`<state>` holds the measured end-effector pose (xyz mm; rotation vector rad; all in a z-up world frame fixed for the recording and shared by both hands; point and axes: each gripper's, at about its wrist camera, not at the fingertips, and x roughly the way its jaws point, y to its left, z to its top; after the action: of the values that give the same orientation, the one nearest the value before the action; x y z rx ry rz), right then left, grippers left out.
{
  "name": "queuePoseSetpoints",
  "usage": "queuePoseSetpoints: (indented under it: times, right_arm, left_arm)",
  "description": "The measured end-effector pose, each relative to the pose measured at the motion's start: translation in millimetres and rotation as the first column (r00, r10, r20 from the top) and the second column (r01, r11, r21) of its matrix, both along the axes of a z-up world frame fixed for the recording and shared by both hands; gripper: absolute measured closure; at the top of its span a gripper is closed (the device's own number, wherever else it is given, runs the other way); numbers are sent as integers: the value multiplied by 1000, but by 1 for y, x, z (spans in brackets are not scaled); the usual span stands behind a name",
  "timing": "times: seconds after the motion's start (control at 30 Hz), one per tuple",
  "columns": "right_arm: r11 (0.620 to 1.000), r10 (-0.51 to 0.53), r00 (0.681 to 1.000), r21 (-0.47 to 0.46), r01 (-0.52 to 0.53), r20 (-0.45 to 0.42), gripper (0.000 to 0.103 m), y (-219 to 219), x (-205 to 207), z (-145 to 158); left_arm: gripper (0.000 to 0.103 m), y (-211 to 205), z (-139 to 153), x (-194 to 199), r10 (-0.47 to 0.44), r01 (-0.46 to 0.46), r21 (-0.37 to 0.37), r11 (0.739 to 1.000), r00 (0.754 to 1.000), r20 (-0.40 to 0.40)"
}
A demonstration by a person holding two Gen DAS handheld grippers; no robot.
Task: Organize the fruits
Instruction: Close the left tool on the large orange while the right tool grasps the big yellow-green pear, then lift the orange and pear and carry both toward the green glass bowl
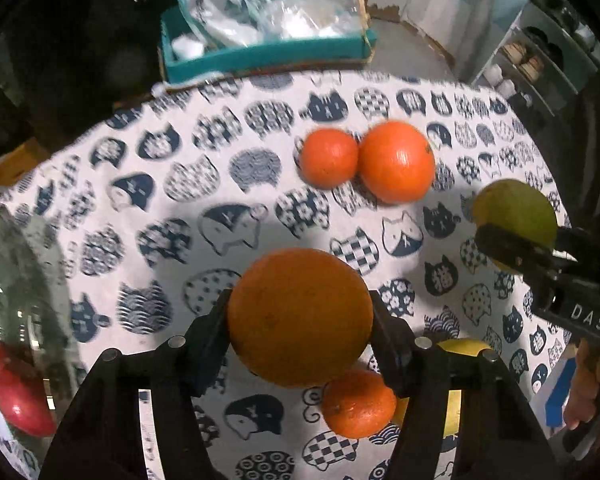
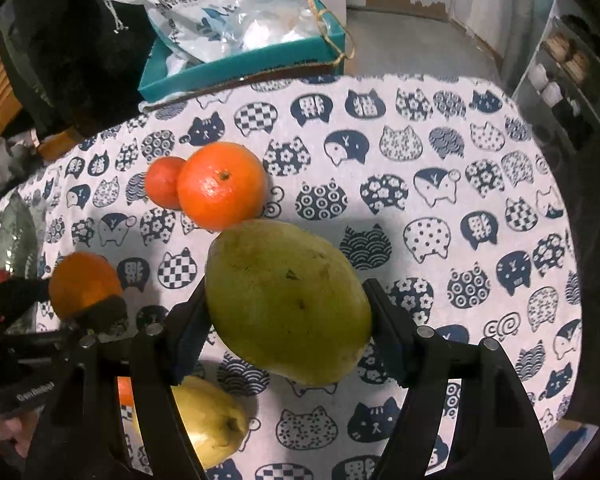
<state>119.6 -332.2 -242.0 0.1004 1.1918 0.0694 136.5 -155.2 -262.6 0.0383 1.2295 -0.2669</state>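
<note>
Left gripper (image 1: 300,316) clamped on a large round dull-orange orange (image 1: 299,316), held clear above the counter (image 1: 204,208) with its white cloth printed in navy cat heads. Right gripper (image 2: 288,304) clamped on a big oval green mango (image 2: 288,300), likewise lifted off the cloth. Both fruits squeezed across the middle, fingers (image 1: 210,332) bearing on opposite flanks.

Resting on the cloth further out: a small bright-orange tangerine (image 1: 329,158) touching a larger glossy orange mandarin (image 1: 397,161). Nearer in, under the left gripper: another small tangerine (image 1: 358,404) just beside a pale yellow pear-like fruit (image 2: 210,420). At the left edge, a glassy clear bowl or lid (image 1: 20,280) with something red (image 1: 14,388) by it; hard to tell exactly what.

Probably mid-carry, sorting like with like. Best to bring the orange down next to the touching citrus pair, and to lower it until it meets the cloth before easing the grip, since a round fruit dropped from a height would likely roll and knock its neighbours. Better to keep the mango level and well apart from the left gripper while both travel; the two grippers sit near each other already. Worth setting the mango on its flat, long side, clear of the counter's edge. Firm squeeze only: the mango skin would likely bruise under more.
</note>
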Motion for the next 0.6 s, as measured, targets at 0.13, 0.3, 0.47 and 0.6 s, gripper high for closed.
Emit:
queuePoseSetpoints:
  times: [0.13,0.3,0.47,0.6]
  right_arm:
    - [1000,15,999,-22,-14,37,30,7,-3,17]
    - [999,35,996,-40,-32,78,30,16,-7,36]
    - [998,54,991,-32,-50,120,30,26,-13,57]
    - [998,64,986,-27,-61,155,30,34,-16,73]
  left_arm:
    - [38,9,17,-2,18,-18,1,1000,999,39]
    - [38,18,34,-6,36,-37,5,999,996,78]
    - [38,29,51,-10,58,-58,-6,998,992,108]
    - [38,40,67,-16,76,-75,-16,997,987,139]
